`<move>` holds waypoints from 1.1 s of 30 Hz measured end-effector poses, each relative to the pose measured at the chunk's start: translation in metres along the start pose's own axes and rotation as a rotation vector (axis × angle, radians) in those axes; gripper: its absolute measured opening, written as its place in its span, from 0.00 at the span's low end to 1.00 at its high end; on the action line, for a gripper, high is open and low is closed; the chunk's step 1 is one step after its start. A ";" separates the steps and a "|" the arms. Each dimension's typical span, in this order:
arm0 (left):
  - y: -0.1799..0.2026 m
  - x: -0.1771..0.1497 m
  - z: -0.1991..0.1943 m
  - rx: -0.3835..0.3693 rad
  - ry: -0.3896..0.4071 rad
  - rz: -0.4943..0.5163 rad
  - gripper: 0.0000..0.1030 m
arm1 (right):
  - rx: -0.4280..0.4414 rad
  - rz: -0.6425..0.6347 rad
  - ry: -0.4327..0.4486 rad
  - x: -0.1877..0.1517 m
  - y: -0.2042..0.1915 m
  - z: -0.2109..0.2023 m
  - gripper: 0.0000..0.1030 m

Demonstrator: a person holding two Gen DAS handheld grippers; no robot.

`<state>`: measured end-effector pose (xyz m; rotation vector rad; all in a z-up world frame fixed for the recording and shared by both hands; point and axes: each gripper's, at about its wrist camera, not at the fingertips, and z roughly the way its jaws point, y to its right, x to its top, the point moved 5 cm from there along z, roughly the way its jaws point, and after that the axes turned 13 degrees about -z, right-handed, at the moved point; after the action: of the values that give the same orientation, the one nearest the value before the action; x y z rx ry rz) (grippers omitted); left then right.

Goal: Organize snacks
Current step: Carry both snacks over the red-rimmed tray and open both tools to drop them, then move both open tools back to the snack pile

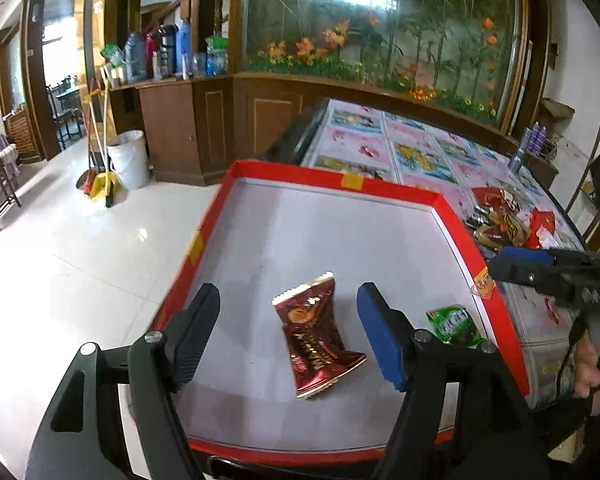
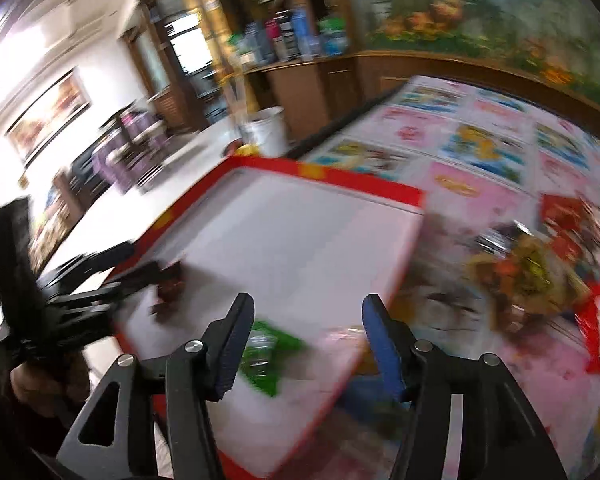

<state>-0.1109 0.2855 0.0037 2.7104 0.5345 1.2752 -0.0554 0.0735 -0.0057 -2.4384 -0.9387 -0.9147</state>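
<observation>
Our right wrist view is smeared by blur, so the snack pile [image 2: 536,264] on the worktop [image 2: 480,152] is hard to read. We see the left gripper [image 1: 288,332] with fingers spread wide, gripping nothing, hovering over the red snack packet [image 1: 316,336] lying flat in the red-rimmed tray [image 1: 380,188]. The right gripper [image 2: 306,348] is likewise wide apart and bare above a green packet [image 2: 268,356] near the tray's edge.

Both grippers: matte black plastic linkage arms w/ round silver pivot screws and triangular cut-outs. Left gripper [image 1: 288,336]: one ribbed black pad, one blue pad; right gripper [image 2: 308,344] the same. Bare-skinned hand [image 1: 590,364] beside black handle.
</observation>
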 end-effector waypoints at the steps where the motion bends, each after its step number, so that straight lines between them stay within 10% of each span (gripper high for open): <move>1: -0.002 0.001 -0.002 0.004 0.007 -0.005 0.70 | -0.001 0.048 -0.009 -0.003 0.011 0.001 0.58; 17: -0.013 0.002 -0.034 0.032 0.060 -0.008 0.71 | 0.280 0.096 -0.053 -0.024 -0.031 0.010 0.64; 22: -0.001 0.000 -0.038 0.017 0.061 0.020 0.71 | 0.097 0.026 0.014 -0.031 -0.005 -0.020 0.63; 27: 0.027 -0.003 -0.036 -0.018 0.050 0.074 0.71 | -0.246 0.114 0.011 -0.045 0.103 -0.062 0.65; 33: 0.066 -0.005 -0.038 -0.065 0.035 0.126 0.71 | -0.412 0.154 -0.075 -0.052 0.184 -0.069 0.66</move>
<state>-0.1252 0.2201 0.0399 2.7103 0.3238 1.3466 0.0134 -0.1179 -0.0115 -2.8589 -0.6202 -1.0523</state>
